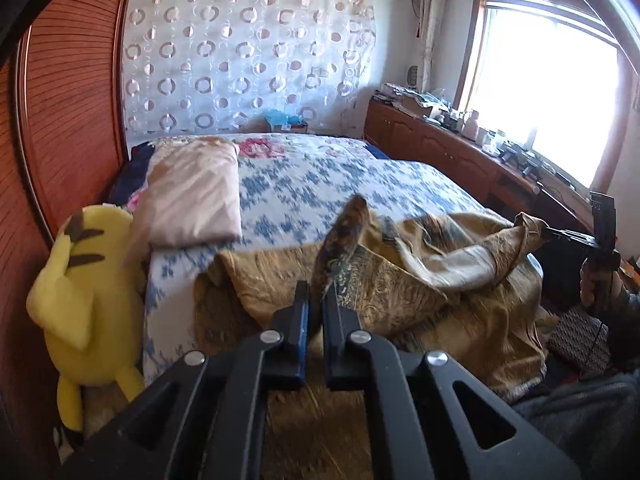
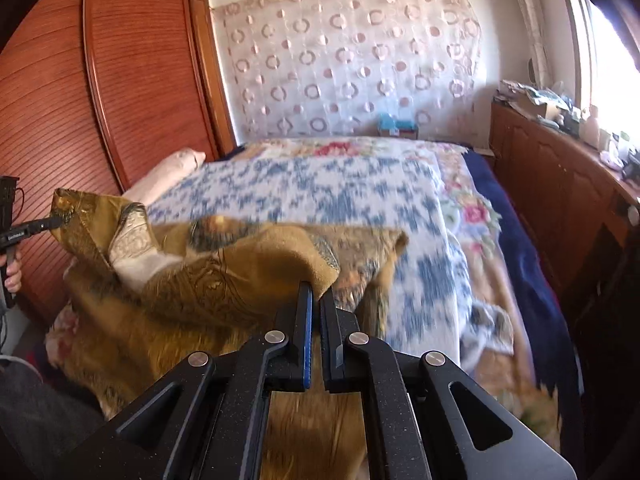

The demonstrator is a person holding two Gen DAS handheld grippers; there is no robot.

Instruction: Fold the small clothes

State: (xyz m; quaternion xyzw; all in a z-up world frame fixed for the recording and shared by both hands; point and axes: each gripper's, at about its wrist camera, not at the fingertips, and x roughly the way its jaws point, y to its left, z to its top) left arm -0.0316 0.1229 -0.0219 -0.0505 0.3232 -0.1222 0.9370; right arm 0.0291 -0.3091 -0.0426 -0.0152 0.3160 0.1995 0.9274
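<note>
- Left gripper (image 1: 317,292): black two-finger claw with blue pads, near centre of the left wrist view; jaws pressed nearly together, pinching a dark, patterned corner of the golden cloth (image 1: 400,280) that stands up from between the tips.
- Right gripper (image 2: 316,294): same build, near centre of the right wrist view; jaws clamped tight on another edge of the golden cloth (image 2: 192,280), fabric draped over the tips.
- Right gripper again, far right of the left wrist view (image 1: 560,236): held in a hand (image 1: 596,284), nipping a raised corner of the cloth.
- Left gripper again, far left of the right wrist view (image 2: 56,222): held in a hand (image 2: 12,272), gripping the opposite lifted corner.
- Golden cloth: ornate gold-brown fabric with paler lining, at the near end of the bed (image 1: 320,176); two corners lifted, middle sagging, remainder bunched on the cover; partly blurred.
- Bed: blue-and-white floral cover, pink flower motif at the far end.
- Folded pink bedding (image 1: 192,196): on the left side of the bed, far of the cloth, apart from it.
- Yellow plush toy (image 1: 88,300): left of the bed, against the wooden wardrobe (image 1: 72,120).
- Wooden wardrobe: reddish, slatted, along the left.
- Curtain with ring pattern (image 1: 248,56): across the far wall.
- Low wooden cabinet (image 1: 440,148): along the right, under a bright window (image 1: 552,80), top cluttered with small items too blurred to tell apart.
</note>
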